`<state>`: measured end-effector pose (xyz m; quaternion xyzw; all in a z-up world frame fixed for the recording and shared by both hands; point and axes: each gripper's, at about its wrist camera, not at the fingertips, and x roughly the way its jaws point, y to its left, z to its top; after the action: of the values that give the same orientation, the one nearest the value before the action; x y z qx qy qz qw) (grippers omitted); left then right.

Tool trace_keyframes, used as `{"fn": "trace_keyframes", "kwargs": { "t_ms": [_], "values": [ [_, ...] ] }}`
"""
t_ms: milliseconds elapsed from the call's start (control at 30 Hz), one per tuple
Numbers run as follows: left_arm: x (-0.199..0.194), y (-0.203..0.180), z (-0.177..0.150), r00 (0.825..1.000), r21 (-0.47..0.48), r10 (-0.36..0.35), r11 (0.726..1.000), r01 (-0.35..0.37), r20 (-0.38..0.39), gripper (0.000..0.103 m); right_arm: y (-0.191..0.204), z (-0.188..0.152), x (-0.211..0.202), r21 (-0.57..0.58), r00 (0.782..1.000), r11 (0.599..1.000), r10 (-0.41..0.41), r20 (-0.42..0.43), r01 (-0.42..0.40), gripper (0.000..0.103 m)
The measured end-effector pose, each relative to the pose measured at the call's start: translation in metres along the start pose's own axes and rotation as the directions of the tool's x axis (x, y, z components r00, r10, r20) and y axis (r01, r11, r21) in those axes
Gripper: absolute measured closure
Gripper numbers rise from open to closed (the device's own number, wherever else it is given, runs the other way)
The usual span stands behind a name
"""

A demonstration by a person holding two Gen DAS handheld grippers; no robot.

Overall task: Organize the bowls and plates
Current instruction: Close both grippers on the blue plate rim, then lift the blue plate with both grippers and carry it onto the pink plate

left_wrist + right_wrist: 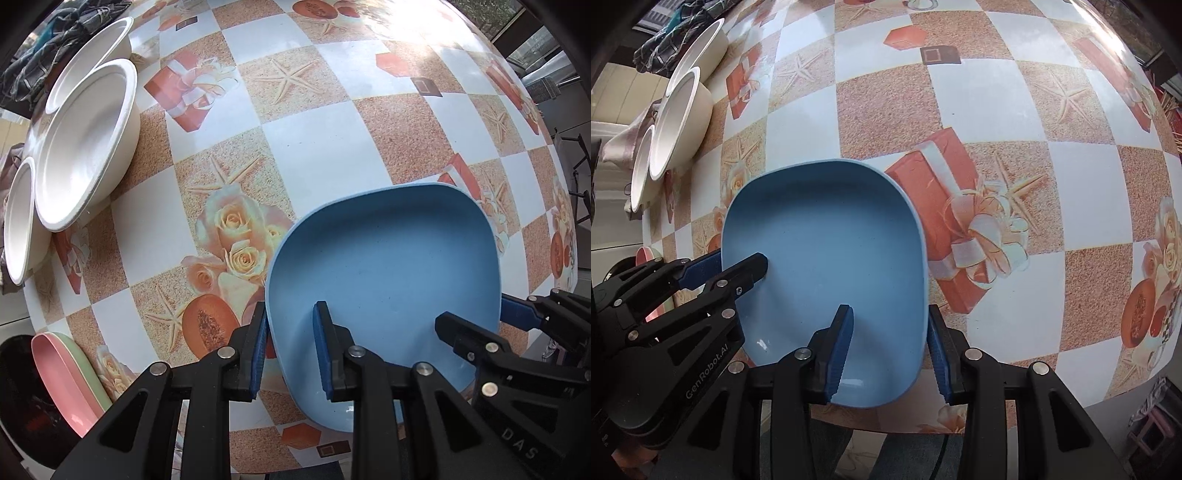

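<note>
A blue square-ish plate [388, 258] [827, 240] lies low over the near edge of the patterned table [314, 140], held from both sides. My left gripper [291, 350] is shut on its left rim, one pad inside and one outside. That same gripper shows at the left of the right wrist view [733, 266]. My right gripper [890, 350] clamps the plate's right rim, also seen at the right of the left wrist view [476, 314]. Both grippers point down at the table.
Three white bowls [85, 140] [679, 118] stand in a row along the table's far left edge, cloth behind them. A pink plate stacked on a green one [66, 373] sits at the near left corner beside a dark round object [22, 387].
</note>
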<state>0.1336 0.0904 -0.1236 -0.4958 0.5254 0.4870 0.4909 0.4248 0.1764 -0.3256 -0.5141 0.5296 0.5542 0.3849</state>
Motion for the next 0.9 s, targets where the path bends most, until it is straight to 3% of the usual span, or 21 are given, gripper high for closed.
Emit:
{"fn": "trace_keyframes", "kwargs": {
  "t_ms": [133,333,367,467,500,567,633,767,900],
  "values": [
    [-0.015,0.021,-0.024,1.0,0.006,0.008,1.0,-0.008,0.011,0.074,0.012,-0.009,-0.001,0.008,0.998,0.998,0.058,-0.02,-0.058,0.059],
    [-0.017,0.015,-0.029,1.0,0.03,-0.005,1.0,0.005,0.004,0.073,0.064,-0.028,0.002,-0.04,1.0,0.999,0.007,-0.007,-0.007,0.059],
    [-0.012,0.014,-0.028,1.0,0.039,-0.02,0.999,0.02,-0.008,0.072,0.068,-0.03,0.004,-0.035,0.998,0.998,0.047,-0.029,-0.048,0.059],
    [-0.012,0.013,-0.032,1.0,0.061,0.012,0.998,-0.01,-0.021,0.072,0.111,-0.04,0.011,-0.051,0.998,0.999,0.009,-0.067,-0.013,0.065],
    [-0.013,0.015,-0.035,1.0,0.059,0.012,0.998,-0.01,-0.027,0.072,0.121,-0.047,0.013,-0.059,0.997,0.998,0.005,-0.081,-0.009,0.071],
    [-0.014,0.022,-0.043,0.999,0.063,0.002,0.998,0.001,-0.037,0.072,0.119,-0.075,0.021,-0.037,0.991,0.998,0.048,-0.121,-0.053,0.072],
    [-0.016,0.027,-0.052,0.999,0.08,0.001,0.997,0.002,-0.038,0.072,0.141,-0.096,0.026,-0.024,0.986,0.997,0.072,-0.149,-0.076,0.072],
    [-0.02,0.034,-0.073,0.999,0.127,0.046,0.991,-0.042,-0.022,0.072,0.196,-0.14,0.034,-0.054,0.982,0.996,0.056,-0.181,-0.067,0.072],
    [-0.027,0.051,-0.086,0.999,0.131,0.035,0.991,-0.033,-0.011,0.072,0.233,-0.163,0.038,-0.088,0.978,0.994,0.044,-0.203,-0.063,0.072]
  ]
}}
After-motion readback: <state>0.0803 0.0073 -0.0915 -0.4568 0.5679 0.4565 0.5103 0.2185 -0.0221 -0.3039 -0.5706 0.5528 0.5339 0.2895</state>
